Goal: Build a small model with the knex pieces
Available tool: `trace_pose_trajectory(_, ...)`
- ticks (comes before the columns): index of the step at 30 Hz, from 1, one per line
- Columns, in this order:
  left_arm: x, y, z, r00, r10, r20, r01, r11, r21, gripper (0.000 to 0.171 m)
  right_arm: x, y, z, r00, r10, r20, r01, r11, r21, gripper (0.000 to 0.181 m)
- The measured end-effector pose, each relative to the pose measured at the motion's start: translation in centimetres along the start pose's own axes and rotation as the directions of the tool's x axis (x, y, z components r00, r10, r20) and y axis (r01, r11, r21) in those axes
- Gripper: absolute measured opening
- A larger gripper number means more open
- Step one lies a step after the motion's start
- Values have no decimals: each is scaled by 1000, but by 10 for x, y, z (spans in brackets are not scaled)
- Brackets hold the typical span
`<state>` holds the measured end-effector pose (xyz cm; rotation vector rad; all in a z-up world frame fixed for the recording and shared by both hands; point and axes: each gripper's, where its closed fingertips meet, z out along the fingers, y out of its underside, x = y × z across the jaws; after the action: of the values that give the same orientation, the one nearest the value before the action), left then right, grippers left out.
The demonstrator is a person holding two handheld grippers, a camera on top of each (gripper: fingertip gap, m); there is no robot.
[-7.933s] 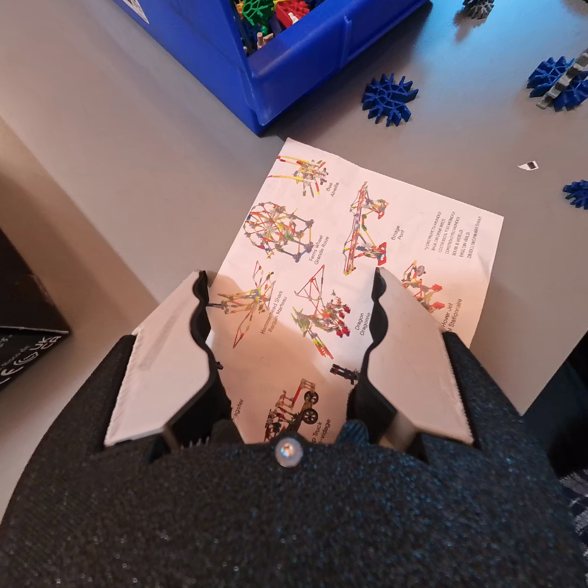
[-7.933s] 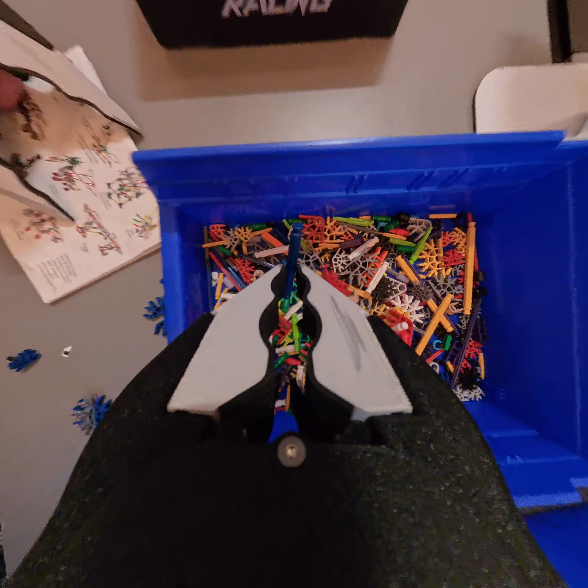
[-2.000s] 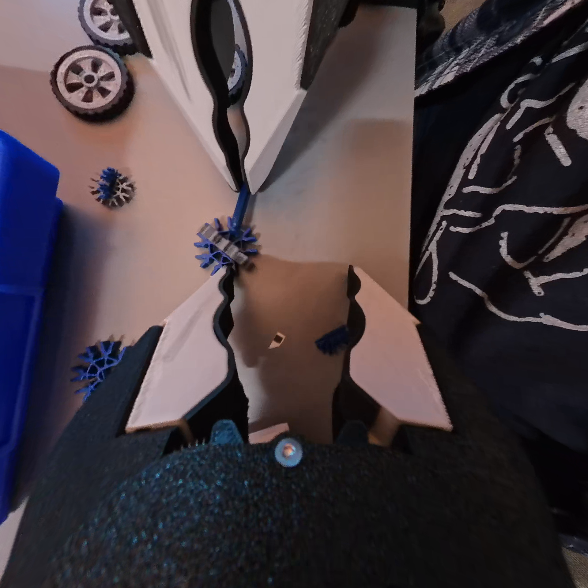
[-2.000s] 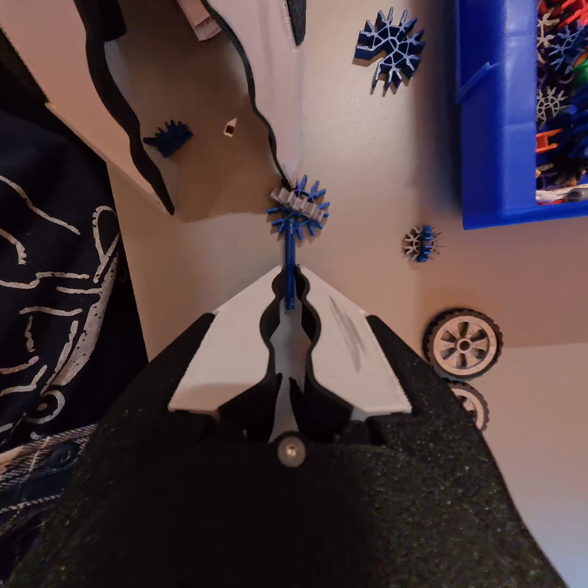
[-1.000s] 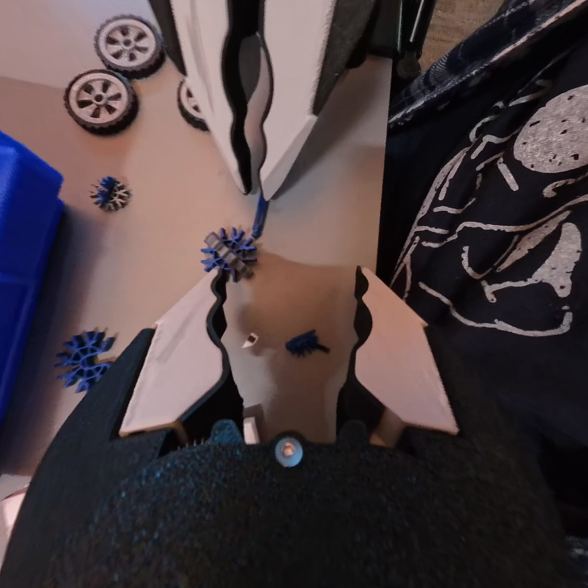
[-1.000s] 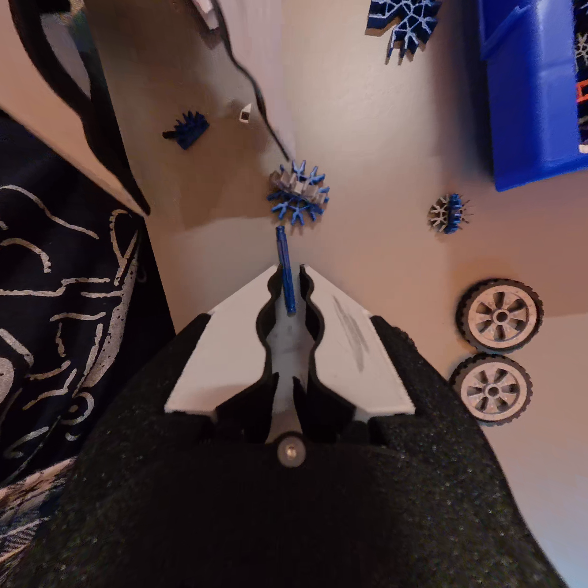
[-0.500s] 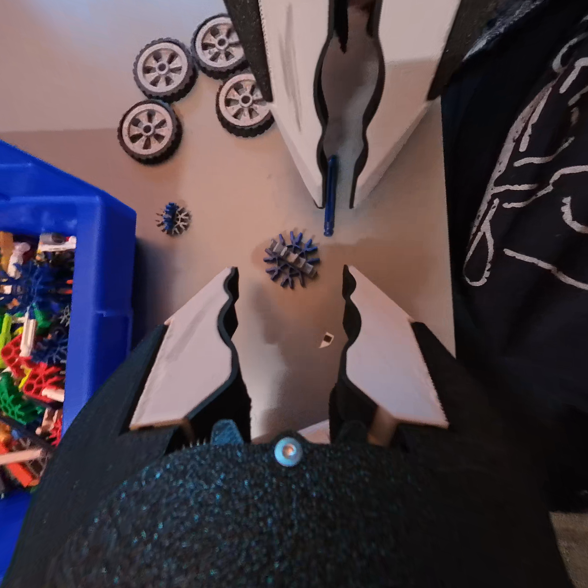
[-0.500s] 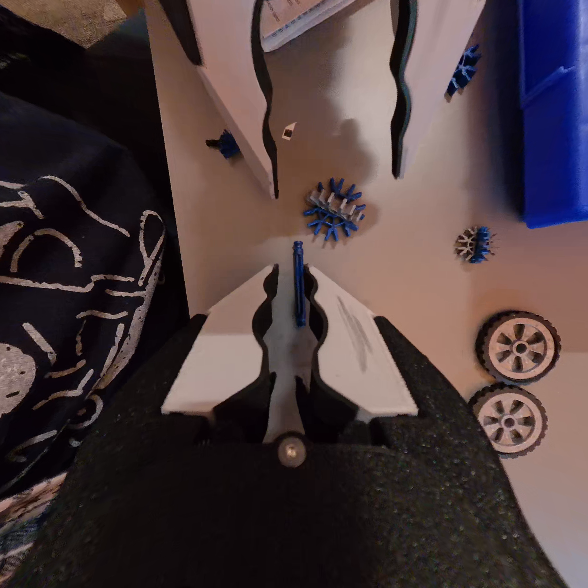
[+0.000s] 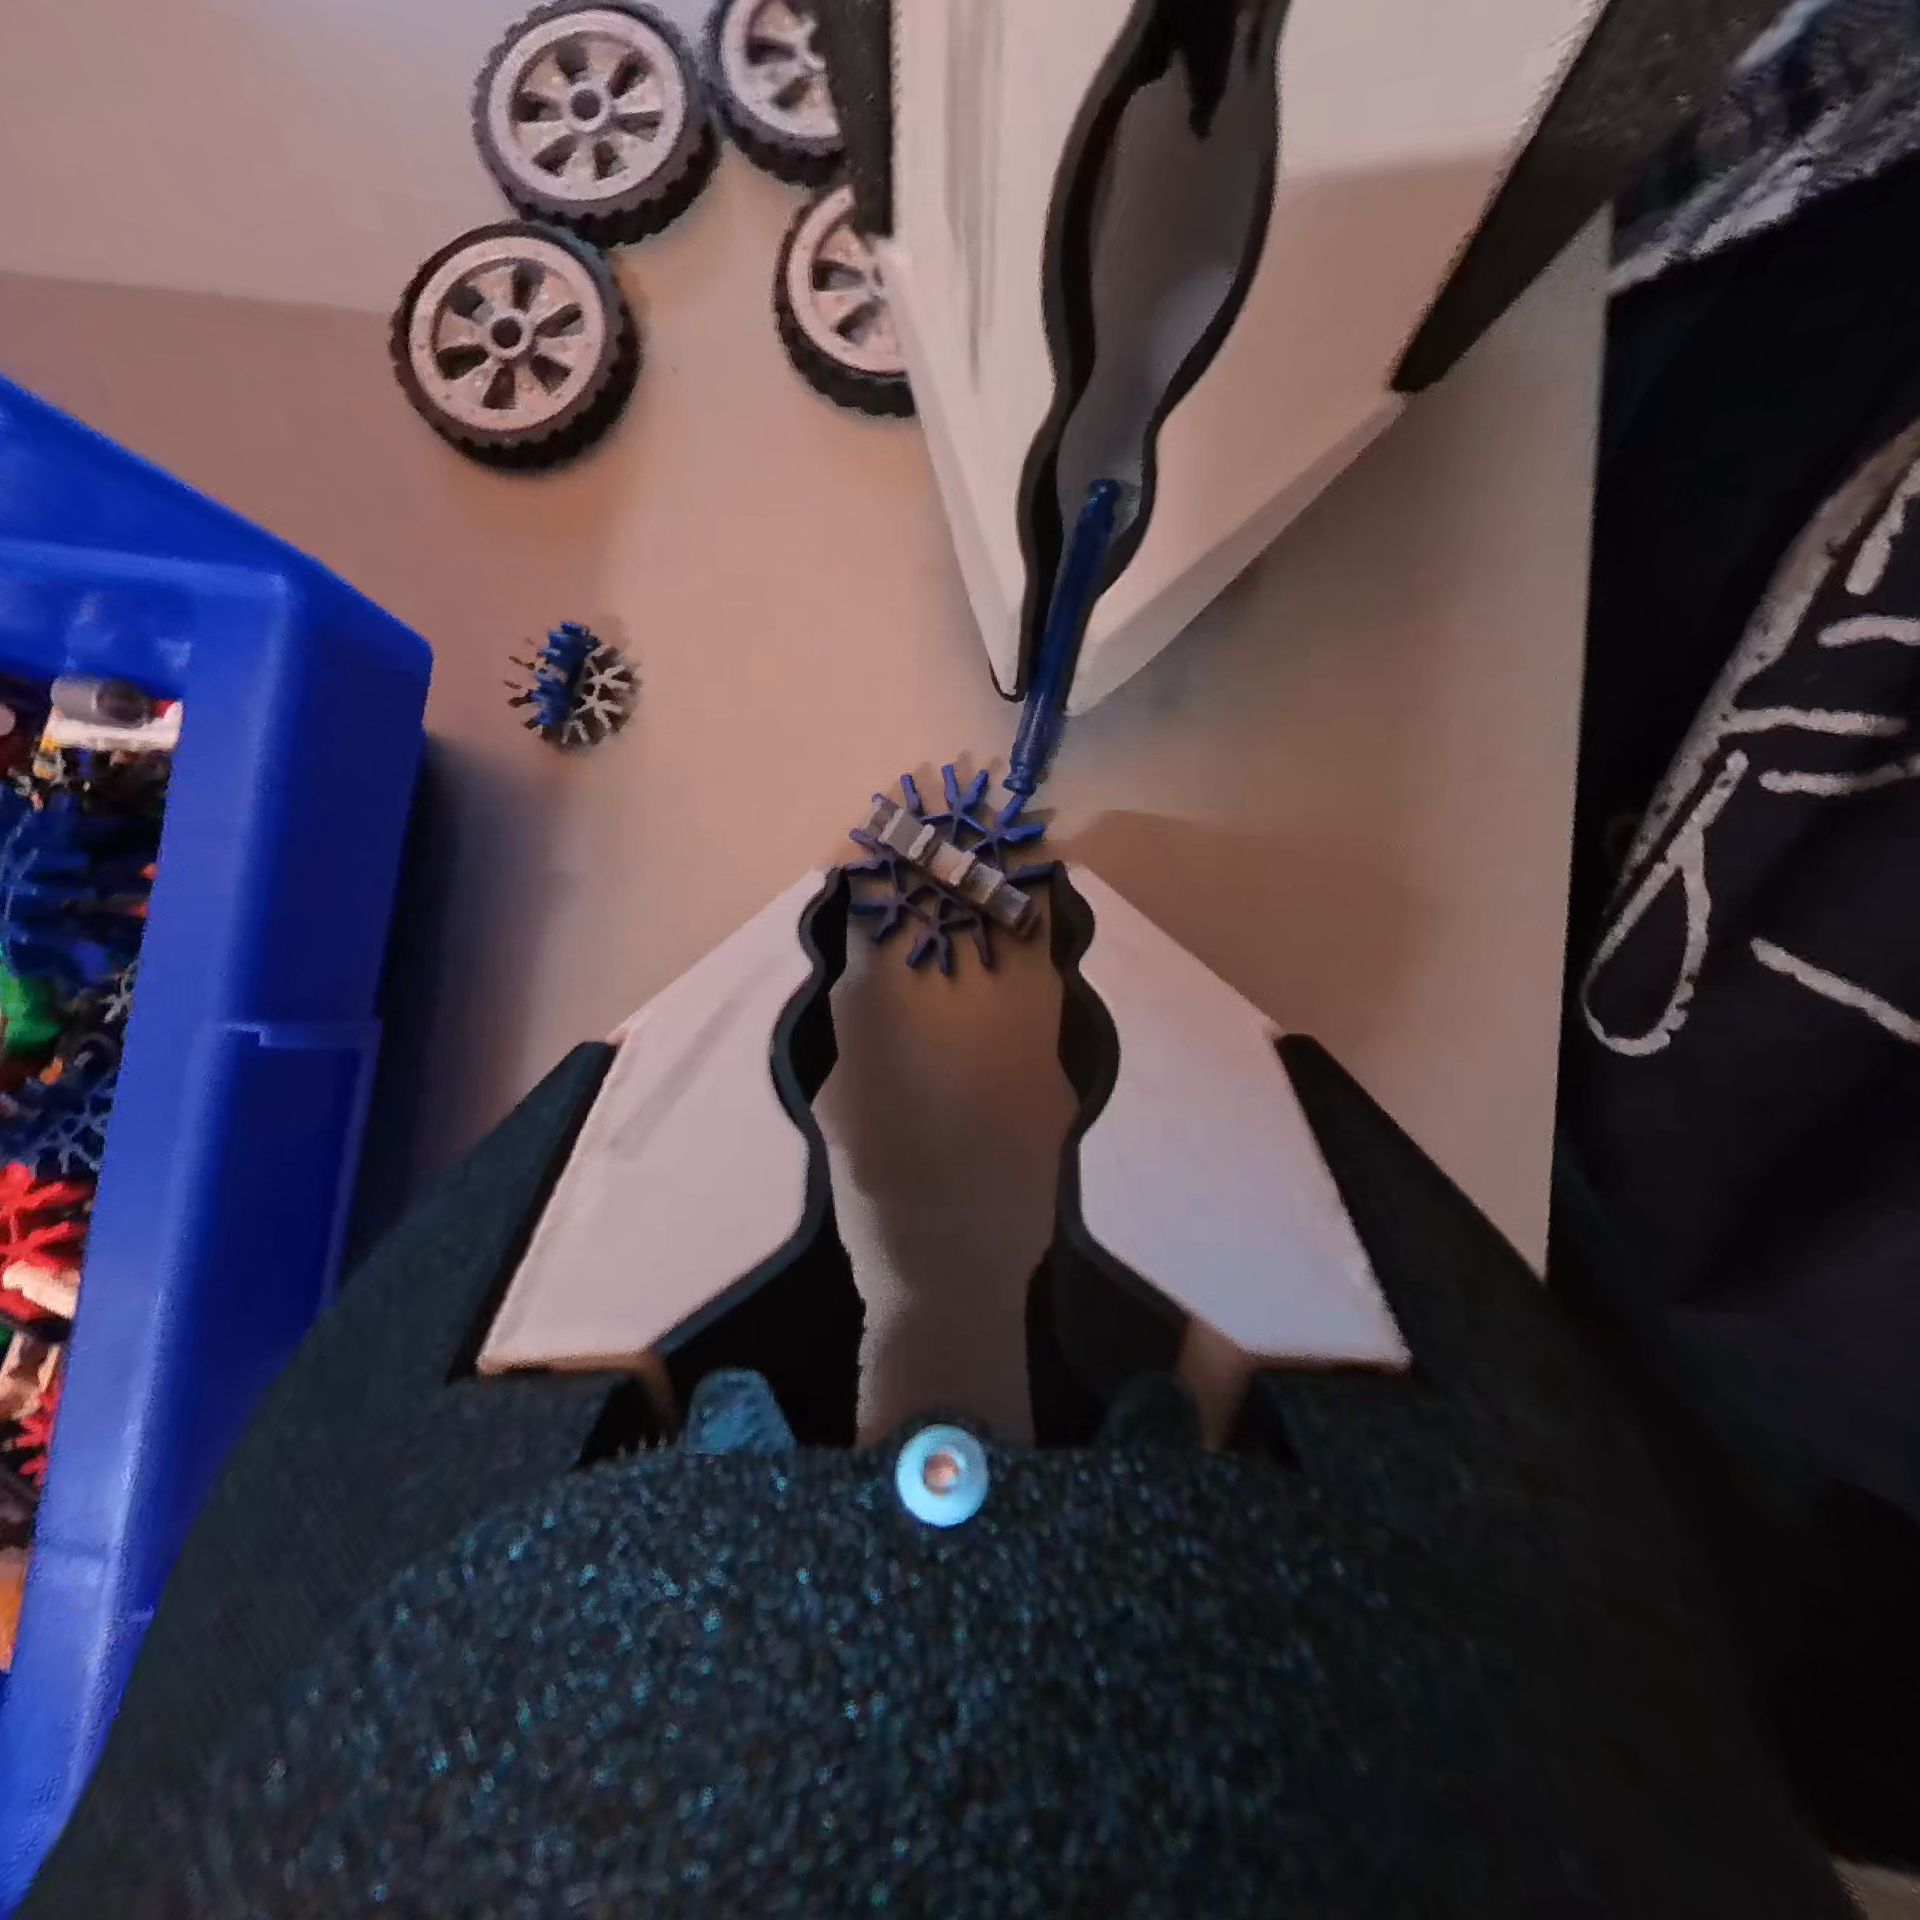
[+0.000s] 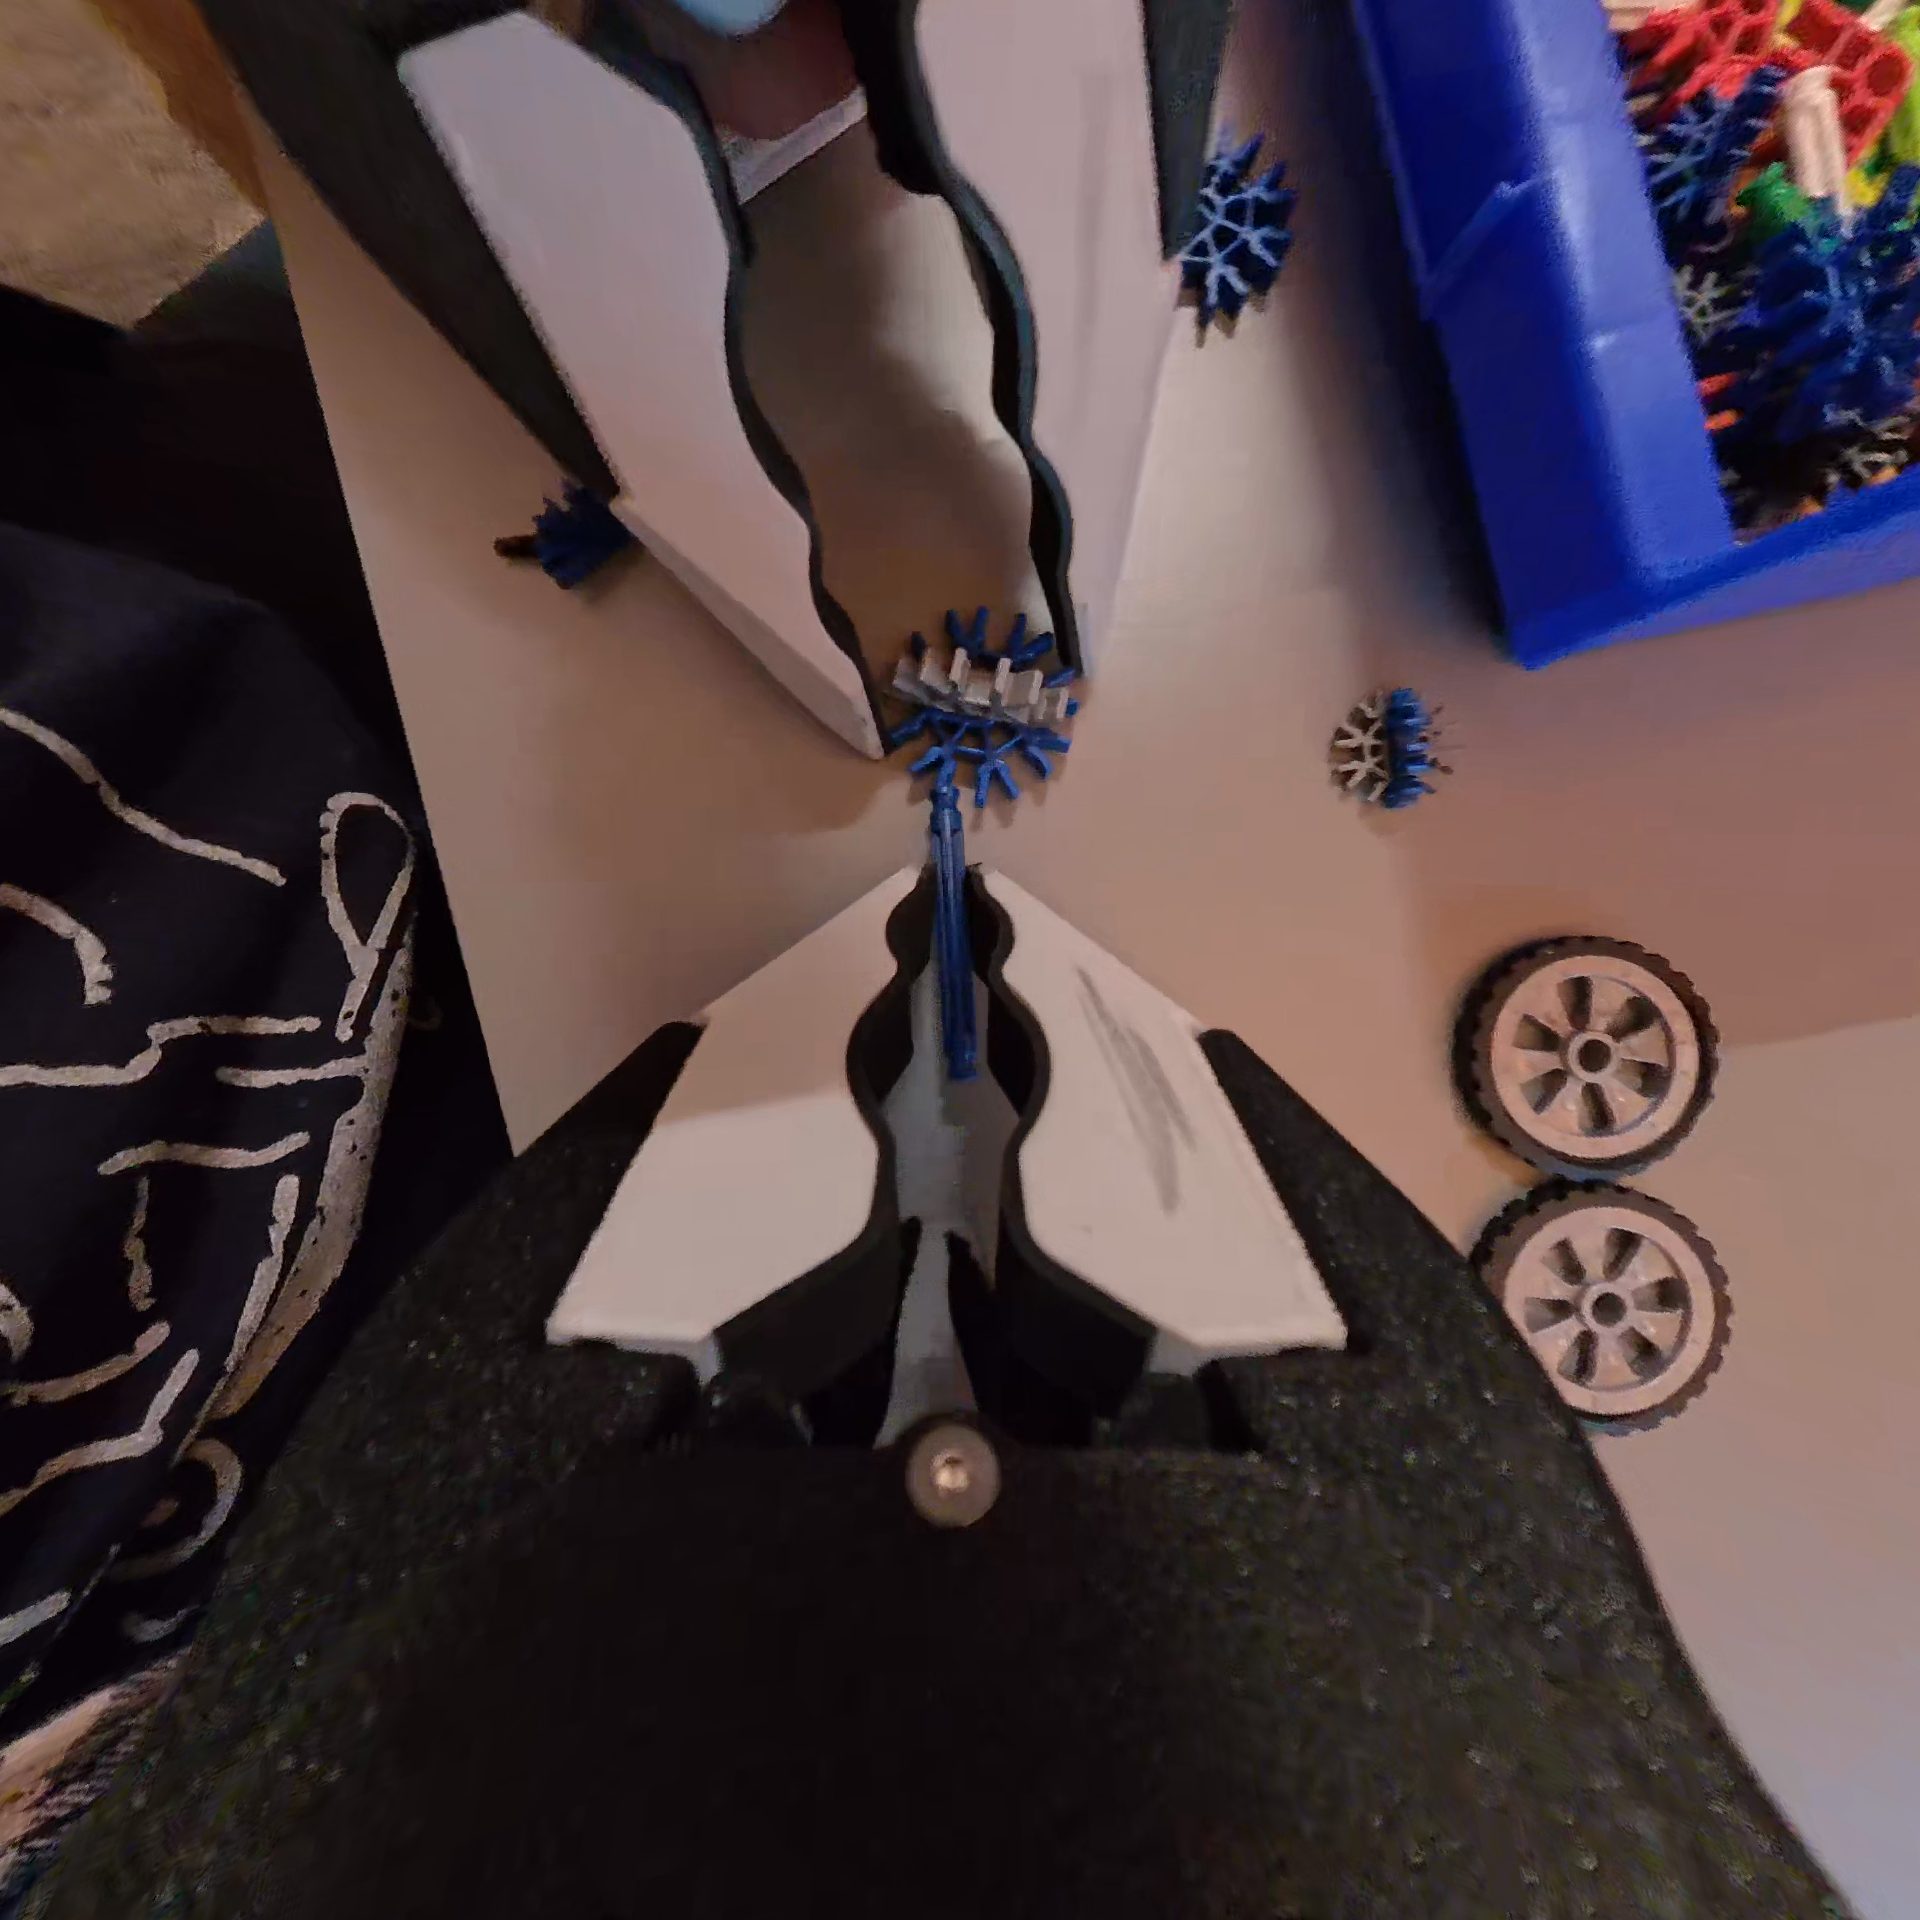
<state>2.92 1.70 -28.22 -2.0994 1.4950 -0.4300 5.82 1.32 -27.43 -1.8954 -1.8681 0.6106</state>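
A blue snowflake connector with a grey connector slotted across it (image 9: 940,873) lies on the pale table. My left gripper (image 9: 948,883) has its two tips pressed against its sides and is shut on it; the same grip shows in the right wrist view (image 10: 971,696). My right gripper (image 10: 948,878) is shut on a thin blue rod (image 10: 951,966) that points forward. The rod's far end touches the rim of the connector (image 10: 982,717). In the left wrist view the right gripper (image 9: 1044,701) comes in from the top, with the rod (image 9: 1055,634) slanting down to the connector.
A blue bin (image 9: 260,831) of mixed coloured pieces stands beside the grippers, also seen in the right wrist view (image 10: 1558,416). Grey wheels (image 10: 1584,1055) and loose connectors (image 10: 1387,748) (image 10: 1236,229) lie around. The table edge and a person's dark printed clothing (image 9: 1766,727) are close. The grippers are tip to tip, or close to it.
My left gripper has moved forward and narrowed from wide open onto the connector. My right gripper has brought the rod's end from a short gap up to the connector's rim.
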Motion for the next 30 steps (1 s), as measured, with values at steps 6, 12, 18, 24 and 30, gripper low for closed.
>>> trace_pose_trajectory(6,-8,-1,1,994,-86,66,86,996,3,37,11,-3,0,998,48,-33,-47,998,28,5)
trace_pose_trajectory(12,-6,-3,2,994,-79,69,78,997,7,37,14,-10,0,996,76,-36,-74,996,58,5)
trace_pose_trajectory(18,-5,-4,3,994,-85,69,85,996,13,37,16,-4,4,996,72,-53,-71,997,26,5)
trace_pose_trajectory(24,-6,-5,3,993,-87,76,86,996,14,37,10,-4,4,998,54,-44,-54,999,4,5)
trace_pose_trajectory(30,-6,-5,3,993,-87,81,85,996,18,37,11,-1,6,997,59,-43,-59,998,-17,6)
